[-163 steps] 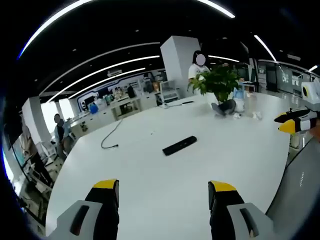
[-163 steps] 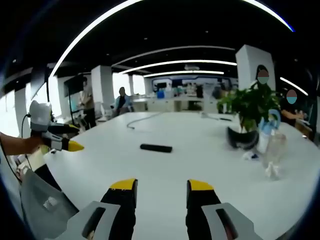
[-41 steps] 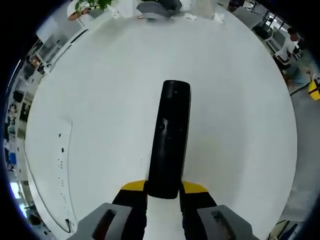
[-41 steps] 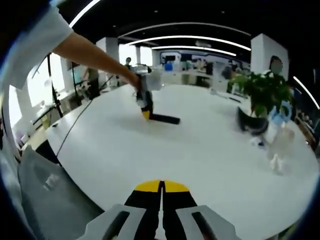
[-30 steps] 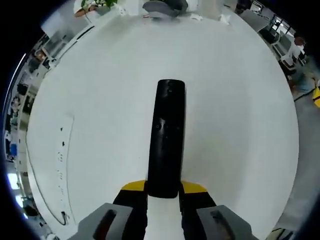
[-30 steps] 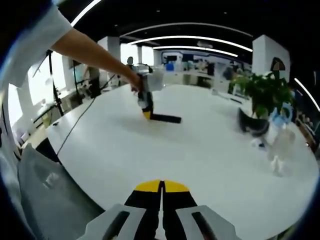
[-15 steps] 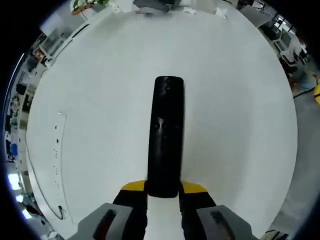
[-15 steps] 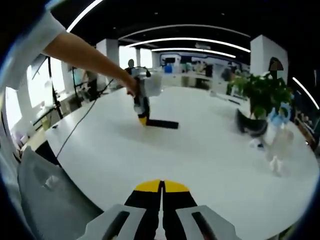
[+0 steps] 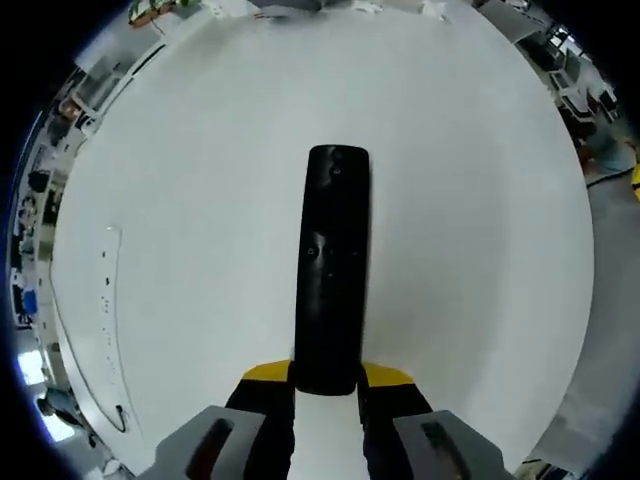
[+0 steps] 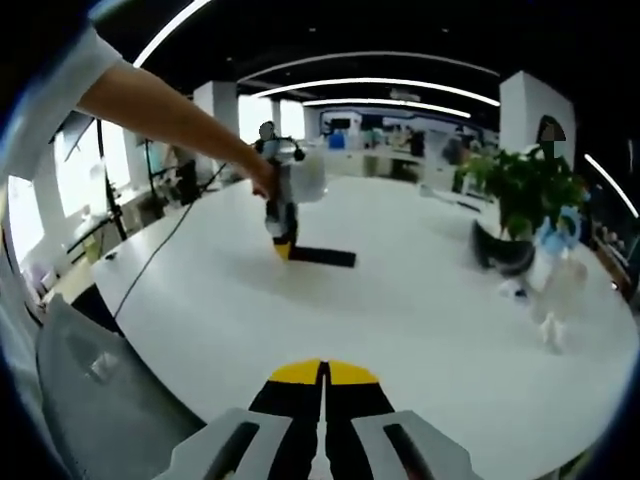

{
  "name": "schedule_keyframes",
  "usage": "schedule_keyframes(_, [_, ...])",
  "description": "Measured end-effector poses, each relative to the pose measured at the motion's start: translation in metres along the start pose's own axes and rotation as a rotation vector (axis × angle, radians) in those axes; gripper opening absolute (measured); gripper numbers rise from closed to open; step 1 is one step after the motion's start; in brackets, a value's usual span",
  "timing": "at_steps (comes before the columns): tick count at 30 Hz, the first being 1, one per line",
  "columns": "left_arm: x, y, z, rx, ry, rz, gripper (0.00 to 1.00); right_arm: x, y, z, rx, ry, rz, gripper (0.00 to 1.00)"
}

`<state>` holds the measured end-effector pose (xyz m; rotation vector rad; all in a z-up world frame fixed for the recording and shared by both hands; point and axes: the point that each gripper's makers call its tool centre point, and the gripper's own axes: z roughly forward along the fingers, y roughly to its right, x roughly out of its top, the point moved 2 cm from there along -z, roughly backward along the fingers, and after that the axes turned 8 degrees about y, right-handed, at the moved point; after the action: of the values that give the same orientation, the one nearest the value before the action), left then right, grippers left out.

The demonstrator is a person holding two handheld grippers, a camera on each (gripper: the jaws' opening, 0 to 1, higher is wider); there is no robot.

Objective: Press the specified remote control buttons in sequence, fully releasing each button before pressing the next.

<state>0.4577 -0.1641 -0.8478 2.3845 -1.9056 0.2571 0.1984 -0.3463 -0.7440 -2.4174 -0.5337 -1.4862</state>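
The left gripper (image 9: pixel 327 378) has its 2 yellow-tipped jaws closed on the near end of the long black plastic remote control (image 9: pixel 331 265), which runs from 6 o'clock toward 12 o'clock in the left gripper view, over the round white surface (image 9: pixel 180 200). In the right gripper view the same gripper (image 10: pixel 284 242) stands nose-down at 11 o'clock, holding the remote control (image 10: pixel 320 256) at its left end; from this view the remote appears to lie flat on the surface (image 10: pixel 400 310), though contact cannot be confirmed.

The right gripper (image 10: pixel 322 375) has its jaws fully closed on nothing, tips together at 6 o'clock, well apart from the remote control.

Change over the last 1.4 s: the grip on the remote control has held, and the far end has shifted slightly higher in the left gripper view. The right gripper has not closed in.

Judgement: the remote control is secured for pressing, and no button is yet under contact. The closed right jaws suit use as a single pressing tip. A green potted plant (image 10: pixel 515 195) stands at 2 o'clock, clear of the approach path.
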Motion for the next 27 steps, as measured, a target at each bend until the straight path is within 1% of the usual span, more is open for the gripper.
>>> schedule_keyframes(12, [-0.003, 0.014, 0.0, 0.01, 0.031, -0.048, 0.23, 0.0, -0.001, 0.001, 0.005, 0.0, -0.004, 0.0])
schedule_keyframes(20, [-0.004, 0.03, -0.001, 0.015, 0.044, -0.072, 0.23, 0.001, -0.002, 0.001, 0.01, 0.004, -0.007, 0.0])
schedule_keyframes(23, [-0.004, 0.034, -0.002, 0.02, 0.058, -0.097, 0.23, 0.001, -0.004, 0.001, 0.015, 0.004, -0.015, 0.0])
schedule_keyframes(27, [-0.006, 0.041, -0.002, 0.021, 0.077, -0.111, 0.23, 0.001, -0.005, 0.0, 0.017, 0.005, -0.019, 0.0])
